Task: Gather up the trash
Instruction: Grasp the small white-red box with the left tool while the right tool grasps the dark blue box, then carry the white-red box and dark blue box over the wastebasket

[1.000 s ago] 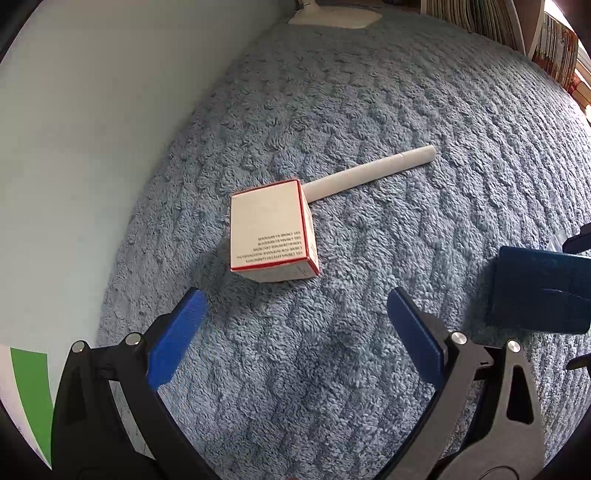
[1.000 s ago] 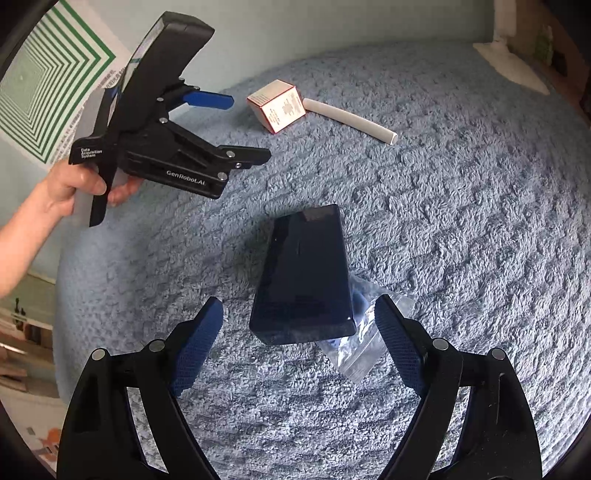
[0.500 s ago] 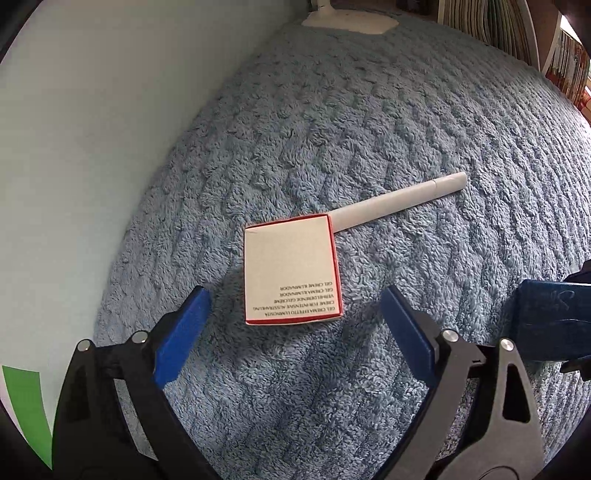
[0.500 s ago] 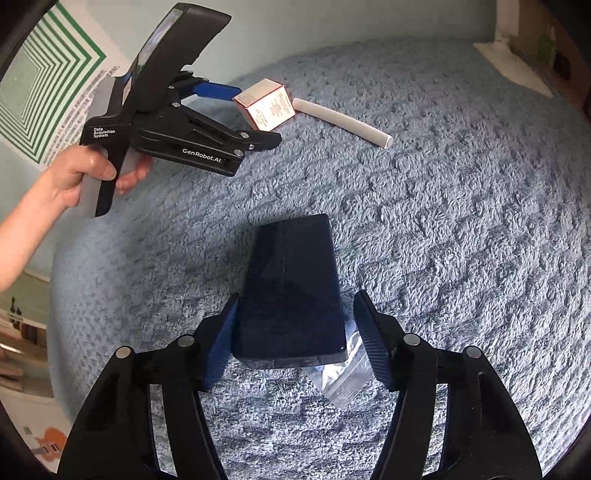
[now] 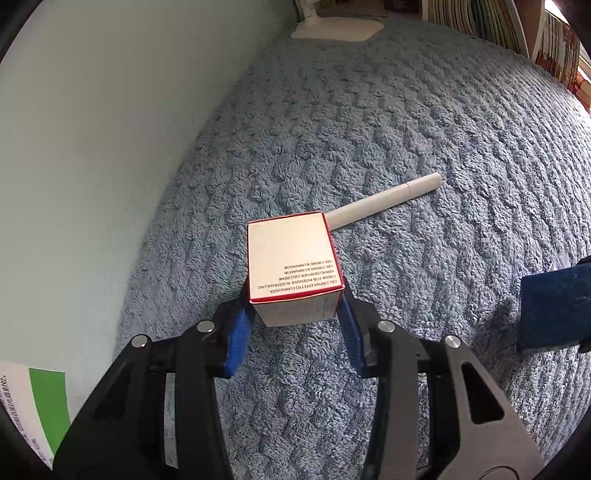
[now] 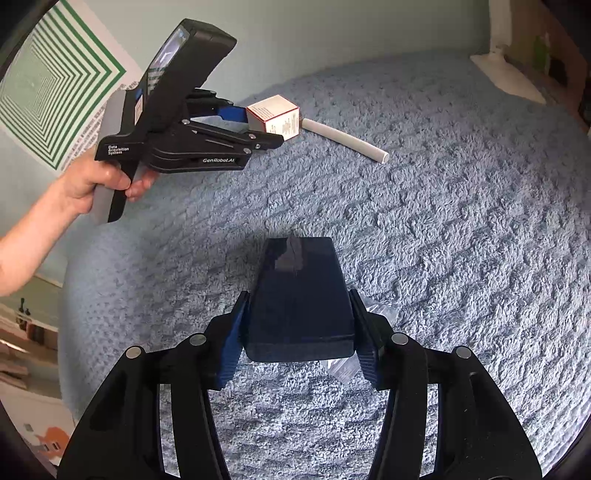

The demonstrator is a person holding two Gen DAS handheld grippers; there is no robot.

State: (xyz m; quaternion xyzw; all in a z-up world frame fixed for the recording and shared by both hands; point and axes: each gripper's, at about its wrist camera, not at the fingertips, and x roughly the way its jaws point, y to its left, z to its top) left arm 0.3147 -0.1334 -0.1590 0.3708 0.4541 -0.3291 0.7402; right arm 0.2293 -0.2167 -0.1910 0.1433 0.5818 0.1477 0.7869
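Note:
A white box with red edges lies on the blue plush rug. My left gripper is closing on it, and both blue pads press its near end. The right wrist view shows the same left gripper held by a hand, with the white box at its tips. My right gripper is shut on a dark blue box, pads tight on both sides. This dark box also shows at the right edge of the left wrist view. A white tube lies just behind the white box.
A clear plastic bag lies on the rug under the dark box. A white lamp base stands at the far edge, with books beside it. A pale wall runs along the left, carrying a green-striped poster.
My left gripper moved forward over the white box and its jaws came together on it. My right gripper's jaws closed onto the dark blue box.

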